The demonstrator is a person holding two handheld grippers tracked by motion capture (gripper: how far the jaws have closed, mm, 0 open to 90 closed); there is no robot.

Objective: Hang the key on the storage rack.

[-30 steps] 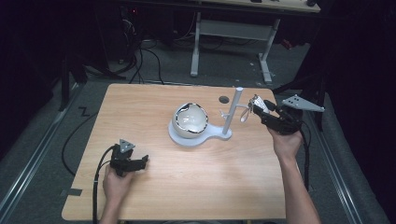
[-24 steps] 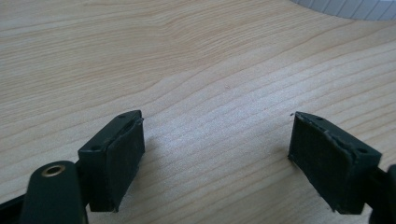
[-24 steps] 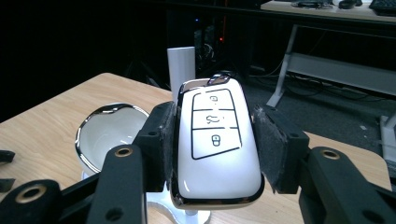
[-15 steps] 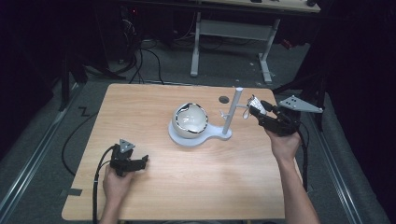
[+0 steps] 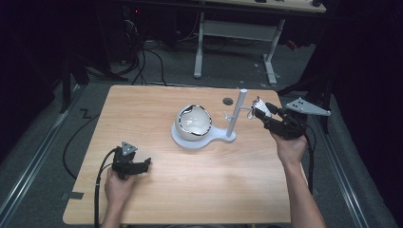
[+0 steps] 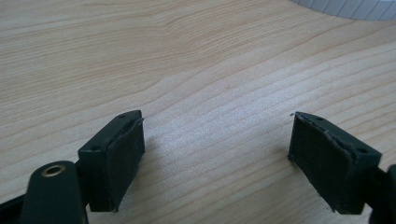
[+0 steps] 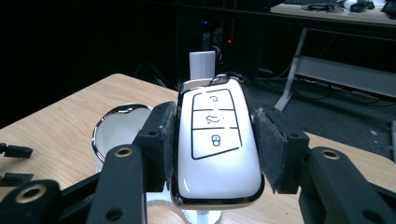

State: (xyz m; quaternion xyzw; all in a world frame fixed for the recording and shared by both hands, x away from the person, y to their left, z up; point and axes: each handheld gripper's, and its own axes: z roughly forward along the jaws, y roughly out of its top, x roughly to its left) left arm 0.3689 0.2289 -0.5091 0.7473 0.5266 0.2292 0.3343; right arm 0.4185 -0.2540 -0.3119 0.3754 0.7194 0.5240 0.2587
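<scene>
Right gripper view: white car key fob clamped flat between the pads of the right claw, buttons facing the camera, white stand post just behind it. High view: right claw now closer to the post than a second ago, fob level with the small hook arm, apparently about to be hung there. White bowl on the stand base, apart from the fob. Left claw unmoved, resting low on the worktop; in the left gripper view, jaws wide apart, nothing between them.
</scene>
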